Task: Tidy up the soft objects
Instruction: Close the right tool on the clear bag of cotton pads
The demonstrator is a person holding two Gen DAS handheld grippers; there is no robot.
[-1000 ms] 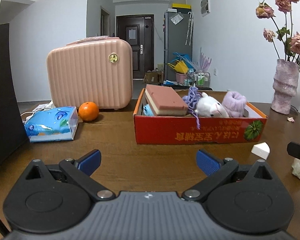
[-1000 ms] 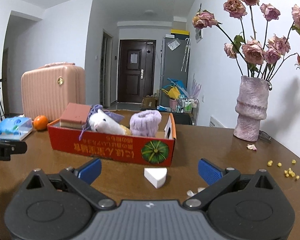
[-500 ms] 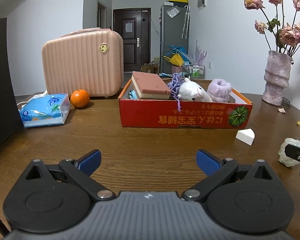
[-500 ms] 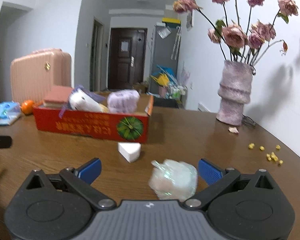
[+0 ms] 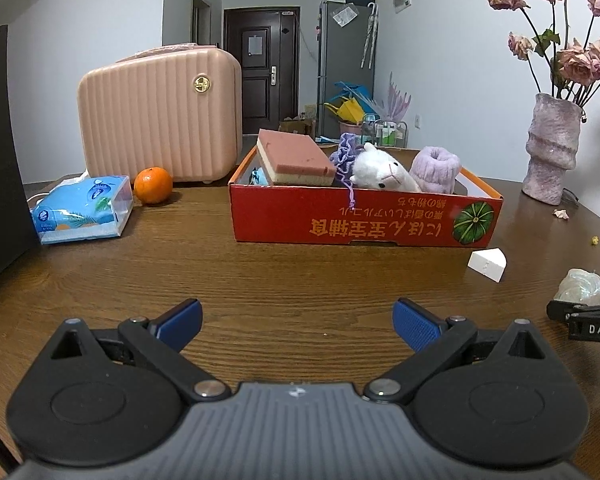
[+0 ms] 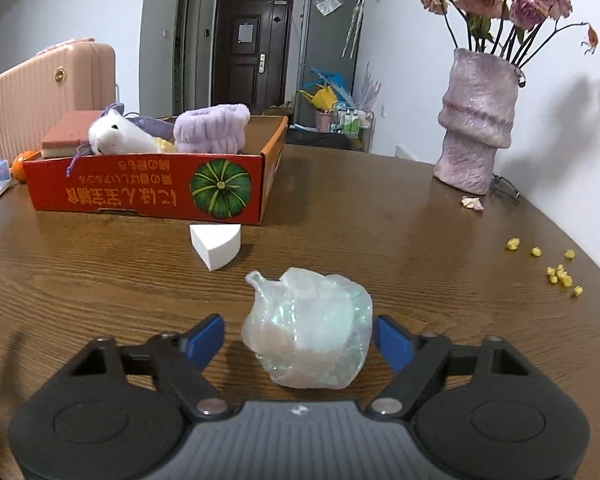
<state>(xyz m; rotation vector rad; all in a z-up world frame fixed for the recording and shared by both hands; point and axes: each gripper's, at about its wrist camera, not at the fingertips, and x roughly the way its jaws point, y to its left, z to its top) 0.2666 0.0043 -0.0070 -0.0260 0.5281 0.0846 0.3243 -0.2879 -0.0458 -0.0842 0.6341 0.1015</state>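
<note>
The right tongs (image 6: pixel 298 338) are closing around a crumpled clear plastic bundle (image 6: pixel 308 330) that sits on the brown desk (image 6: pixel 380 240); the right pad touches it, while a small gap shows at the left pad. At about eleven o'clock from the bundle lies a white wedge sponge (image 6: pixel 216 245), just before the red box (image 6: pixel 148 190) holding a plush toy (image 6: pixel 116 136). The left tongs (image 5: pixel 296 324) gape wide with nothing between them, over bare desk, the box at twelve o'clock.
</note>
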